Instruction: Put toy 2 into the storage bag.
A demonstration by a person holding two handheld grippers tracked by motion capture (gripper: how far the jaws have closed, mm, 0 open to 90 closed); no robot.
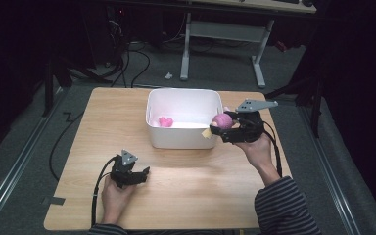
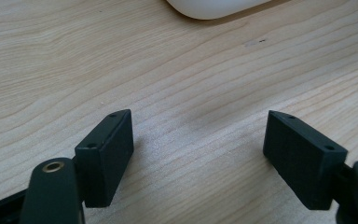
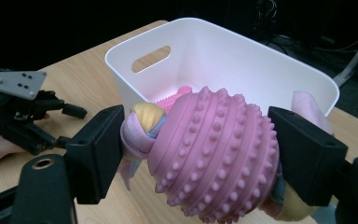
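In the high view, the right gripper (image 1: 223, 128) holds a pink knobbed ball (image 1: 222, 120) at the right end of the white bin (image 1: 176, 139), level with or just above its rim. The bin's opening lies to the left of the ball, so the coming move is probably a short carry leftward over the rim. A smaller pink toy (image 1: 165, 122) already lies inside. The left gripper (image 1: 139, 175) rests on the desk (image 1: 186, 196), well apart from the bin and nearer the person.

In the left gripper view, its jaws stand wide apart with bare desk between them; a corner of the bin shows beyond.

In the right gripper view, the jaws clamp the ball (image 3: 216, 154) together with a soft pink-and-yellow cloth piece (image 3: 142, 126). The ball's ribs run roughly across the jaws. The bin (image 3: 135, 81) stands directly behind.
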